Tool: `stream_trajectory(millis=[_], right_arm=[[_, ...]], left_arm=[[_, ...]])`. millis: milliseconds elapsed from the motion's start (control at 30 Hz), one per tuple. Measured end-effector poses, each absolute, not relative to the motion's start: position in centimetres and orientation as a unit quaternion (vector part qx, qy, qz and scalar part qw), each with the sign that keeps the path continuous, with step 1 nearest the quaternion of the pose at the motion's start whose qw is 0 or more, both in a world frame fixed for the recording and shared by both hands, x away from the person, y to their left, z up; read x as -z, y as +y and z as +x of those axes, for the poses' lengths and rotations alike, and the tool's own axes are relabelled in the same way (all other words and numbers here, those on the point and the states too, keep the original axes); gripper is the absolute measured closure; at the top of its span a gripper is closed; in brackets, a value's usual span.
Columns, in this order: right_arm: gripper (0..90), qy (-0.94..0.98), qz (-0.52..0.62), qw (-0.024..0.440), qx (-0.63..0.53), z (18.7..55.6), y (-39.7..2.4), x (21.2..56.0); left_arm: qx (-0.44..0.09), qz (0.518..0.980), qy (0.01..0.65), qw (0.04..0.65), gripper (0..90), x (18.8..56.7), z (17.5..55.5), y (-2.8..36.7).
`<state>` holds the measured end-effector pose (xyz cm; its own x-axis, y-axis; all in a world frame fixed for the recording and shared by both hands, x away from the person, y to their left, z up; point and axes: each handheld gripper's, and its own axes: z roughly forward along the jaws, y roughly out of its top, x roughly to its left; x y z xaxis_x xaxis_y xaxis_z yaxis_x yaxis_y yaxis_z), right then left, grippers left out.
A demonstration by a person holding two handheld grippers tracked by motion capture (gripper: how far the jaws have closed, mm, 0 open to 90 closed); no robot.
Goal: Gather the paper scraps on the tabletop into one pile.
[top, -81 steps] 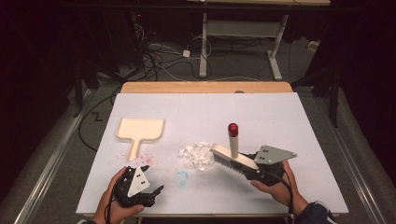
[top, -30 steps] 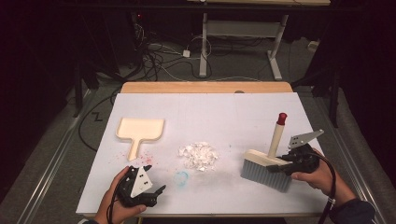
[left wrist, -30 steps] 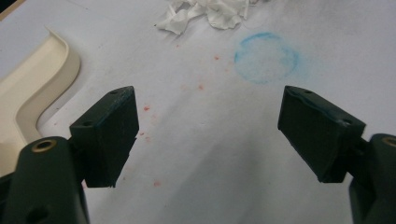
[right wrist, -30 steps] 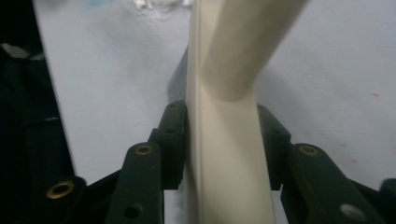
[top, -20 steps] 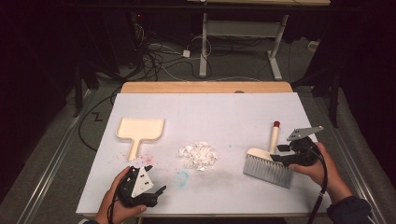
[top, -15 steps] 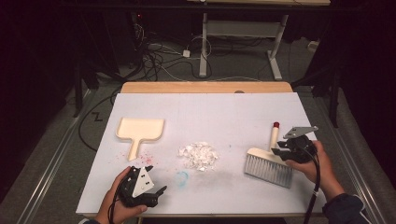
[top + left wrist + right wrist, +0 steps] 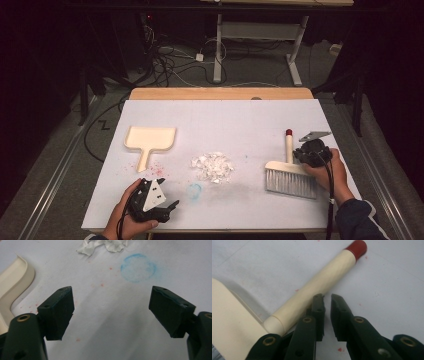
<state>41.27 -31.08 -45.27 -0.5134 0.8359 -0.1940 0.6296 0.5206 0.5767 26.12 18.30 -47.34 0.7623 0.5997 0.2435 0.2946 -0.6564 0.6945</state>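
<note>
- The left gripper [image 7: 167, 207] is held low at the near left of the table [image 7: 225, 120], its jaws spread wide with nothing between them; in the left gripper view [image 7: 111, 312] only bare white surface is seen in the gap.
- The right gripper [image 7: 327, 312] is seen with its jaws drawn almost together, a thin slit left between them, and nothing is clamped; its left jaw lies just beside the brush handle, and contact cannot be told.
- In the high view the right gripper [image 7: 311, 152] is held at the right side of the table, just right of the brush [image 7: 290, 172].
- The brush lies flat, its red-tipped handle [image 7: 317, 290] pointed away from the person and its bristles toward the near edge.
- A pile of white scraps [image 7: 213, 166] lies near the table's middle, between the two grippers; a cream dustpan [image 7: 149, 140] lies to the left, well apart from the brush.
- A faint blue ring [image 7: 138, 267] and red specks [image 7: 157, 170] mark the white surface.
- Behind the table, cables [image 7: 170, 55] and a desk frame [image 7: 255, 35] are seen on a dark floor.
</note>
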Motion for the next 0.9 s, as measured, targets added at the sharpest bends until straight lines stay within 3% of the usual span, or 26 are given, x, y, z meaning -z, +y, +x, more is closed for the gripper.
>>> stream_trajectory(millis=[167, 233, 300, 333, 367, 400, 567, 900], right_arm=[[74.9, 0.838, 0.436, 0.239, -0.225, 41.1, -30.9, 45.2], [67.4, 0.831, 0.434, 0.252, -0.241, 40.7, -30.9, 44.7], [56.2, 0.818, 0.392, 0.266, -0.326, 38.7, -31.2, 43.6], [56.2, 0.818, 0.392, 0.266, -0.326, 38.7, -31.2, 43.6], [46.0, 0.808, 0.362, 0.277, -0.373, 36.8, -31.1, 43.2], [46.0, 0.808, 0.362, 0.277, -0.373, 36.8, -31.1, 43.2], [28.3, 0.786, 0.333, 0.306, -0.422, 31.9, -30.5, 43.1], [21.3, 0.779, 0.302, 0.362, -0.415, 27.0, -29.8, 43.2]], left_arm=[[-0.235, 0.877, 0.256, 0.330, 19.5, 47.3, 26.2, 18.3], [-0.236, 0.875, 0.259, 0.334, 19.4, 47.2, 26.2, 18.3], [-0.240, 0.869, 0.269, 0.340, 19.0, 47.1, 26.4, 18.6], [-0.240, 0.869, 0.269, 0.340, 18.9, 47.1, 26.4, 18.6], [-0.242, 0.868, 0.269, 0.340, 18.7, 47.1, 26.6, 18.7], [-0.244, 0.865, 0.273, 0.342, 18.7, 47.0, 26.6, 18.8], [-0.254, 0.858, 0.281, 0.348, 17.9, 47.0, 26.4, 18.7], [-0.267, 0.855, 0.285, 0.341, 17.0, 47.2, 26.1, 18.6]])
